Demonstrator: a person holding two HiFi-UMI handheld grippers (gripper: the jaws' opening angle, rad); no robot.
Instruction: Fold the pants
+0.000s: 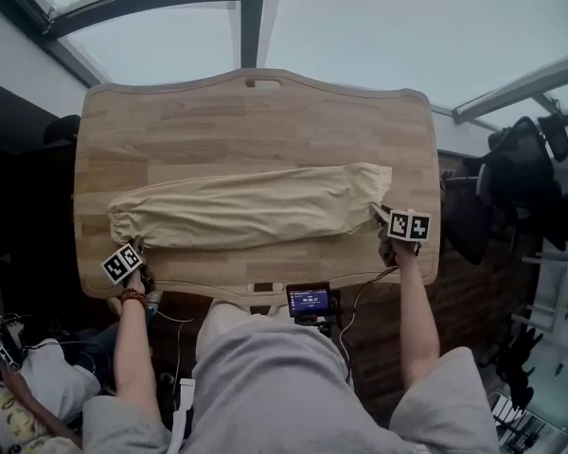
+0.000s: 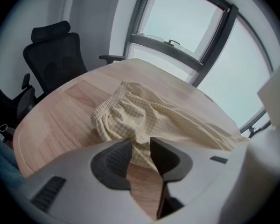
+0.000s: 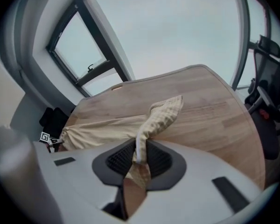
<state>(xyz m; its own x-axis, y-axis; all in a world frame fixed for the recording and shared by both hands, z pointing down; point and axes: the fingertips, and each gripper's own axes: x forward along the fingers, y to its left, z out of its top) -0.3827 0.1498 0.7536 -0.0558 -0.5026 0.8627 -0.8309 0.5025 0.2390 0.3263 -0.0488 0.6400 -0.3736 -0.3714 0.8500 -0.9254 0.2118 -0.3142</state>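
**Right gripper pinching the leg end, left part open at the waist**

Right gripper (image 3: 139, 155): jaws closed on a corner of the leg end (image 3: 168, 108). The cloth stands out of the pads in a twisted strip, held up off the wood. Left gripper (image 2: 141, 148): jaws partly apart, waist-end cloth at the tips and a little between them. The pads are not seen pressing, so by my read nothing is held.

Pants (image 1: 251, 206): beige, thin checked weave, lying lengthwise across the middle of the table. They look already laid leg on leg. The gathered waistband (image 2: 107, 107) is at the person's left, the leg end at the right. Handling, judged: light, soft and limp — they sag and twist from a single pinch, so take both ends at once. The waistband is thicker and should give the surest bite. The thin hem may slip from a shallow grip. Not fragile.

Table (image 1: 265, 121): pale wood planks, rounded corners, smooth. Cloth should slide easily and may drag rather than fold if pulled low. A small screen (image 1: 309, 301) sits just off the near edge.

Room: a black chair (image 2: 56, 55) stands past the left end, with more dark chairs to the right. A big slanted window (image 2: 186, 27) runs beyond the far edge — grey daylight.
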